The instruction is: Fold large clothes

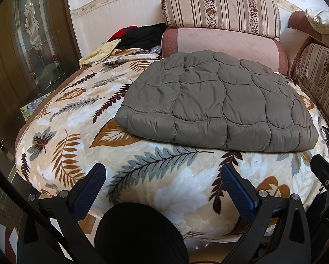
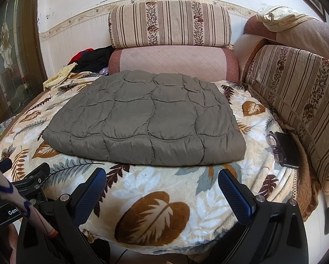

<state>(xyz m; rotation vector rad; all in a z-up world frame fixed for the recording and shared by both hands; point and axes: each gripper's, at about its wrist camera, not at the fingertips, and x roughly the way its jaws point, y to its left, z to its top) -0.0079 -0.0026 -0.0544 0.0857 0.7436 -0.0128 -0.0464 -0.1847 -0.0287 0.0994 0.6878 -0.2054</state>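
Both my grippers, left and right, hang spread wide and empty over the near edge of the leaf-print blanket. Beyond them the grey quilted jacket lies folded flat mid-blanket. Striped cushions stand far against the white wall, dark clothes heaped far left.
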